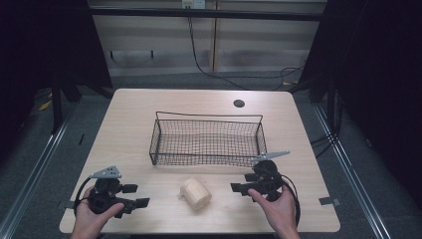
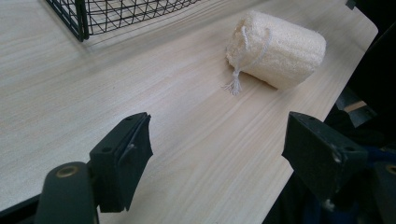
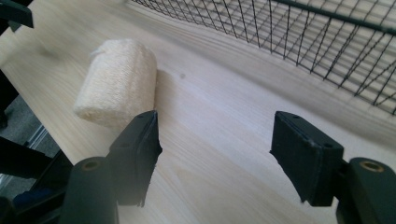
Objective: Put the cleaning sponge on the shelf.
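From the high view, a pale, rough-fibred loofah roll (image 1: 195, 193) lies on its side on the light woodgrain table (image 1: 129, 124), at 6 o'clock from a rectangular black wire basket (image 1: 207, 142), with the left gripper (image 1: 135, 195) at its 9 o'clock and the right gripper (image 1: 238, 187) at its 3 o'clock, both apart from it. In the left gripper view, the jaws stand wide apart over bare wood holding nothing, the loofah roll (image 2: 280, 51) with its white string loop (image 2: 239, 70) lying at 1 o'clock and a basket (image 2: 84, 18) corner at 11 o'clock. In the right gripper view, the jaws are likewise spread and empty, the loofah roll (image 3: 119, 84) at 10 o'clock just beyond the left jaw and the basket (image 3: 299, 37) mesh wall at 1 o'clock.

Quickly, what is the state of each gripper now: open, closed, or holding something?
Left gripper: open, holding nothing, above the bare table.
Right gripper: open, holding nothing, near the sponge roll.
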The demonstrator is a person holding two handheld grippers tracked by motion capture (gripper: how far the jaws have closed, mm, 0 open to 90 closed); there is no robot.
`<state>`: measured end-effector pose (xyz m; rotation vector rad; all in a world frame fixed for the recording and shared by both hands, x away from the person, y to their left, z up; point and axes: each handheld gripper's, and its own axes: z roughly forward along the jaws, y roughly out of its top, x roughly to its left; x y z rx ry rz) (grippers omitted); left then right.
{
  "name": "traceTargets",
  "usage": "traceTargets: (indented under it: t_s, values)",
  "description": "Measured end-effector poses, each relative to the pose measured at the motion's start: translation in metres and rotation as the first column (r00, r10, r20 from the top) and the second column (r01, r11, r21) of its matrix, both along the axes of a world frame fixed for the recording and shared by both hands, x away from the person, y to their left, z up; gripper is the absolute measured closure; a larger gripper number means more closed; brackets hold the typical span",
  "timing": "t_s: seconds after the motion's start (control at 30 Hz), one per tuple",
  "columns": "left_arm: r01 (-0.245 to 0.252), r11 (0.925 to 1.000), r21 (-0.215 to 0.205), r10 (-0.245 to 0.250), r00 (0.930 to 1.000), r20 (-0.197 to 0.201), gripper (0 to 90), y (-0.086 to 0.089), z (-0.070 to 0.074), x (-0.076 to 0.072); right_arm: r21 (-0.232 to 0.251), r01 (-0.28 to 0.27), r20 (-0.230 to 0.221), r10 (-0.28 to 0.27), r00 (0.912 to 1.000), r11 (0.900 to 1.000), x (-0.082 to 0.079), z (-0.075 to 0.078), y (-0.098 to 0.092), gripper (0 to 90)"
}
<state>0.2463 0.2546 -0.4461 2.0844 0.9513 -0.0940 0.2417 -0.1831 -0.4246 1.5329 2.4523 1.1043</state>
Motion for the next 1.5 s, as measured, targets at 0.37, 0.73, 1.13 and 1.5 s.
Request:
traceTargets:
  t_s: [0.37,0.73,1.13,1.5]
  values:
    - [-0.004,1.0000,0.003,0.004,1.0000,-0.003,23.1,-0.001,-0.001,0.001,0.001,-0.067,-0.039,0.067,0.9970,0.998,0.008,0.021,0.016,25.8]
    - [0.002,1.0000,-0.004,-0.002,1.0000,-0.006,23.0,-0.003,-0.001,0.002,-0.031,-0.170,-0.175,0.162,0.9711,0.985,0.025,0.026,0.039,21.2]
    - [0.010,1.0000,0.000,-0.010,0.9999,-0.009,22.9,-0.003,-0.001,0.003,-0.068,-0.252,-0.264,0.226,0.9377,0.965,0.039,0.028,0.066,24.4]
    - [0.018,0.9998,0.001,-0.018,0.9998,-0.010,22.9,-0.003,-0.001,0.003,-0.106,-0.301,-0.351,0.248,0.9031,0.948,0.053,0.020,0.090,24.5]
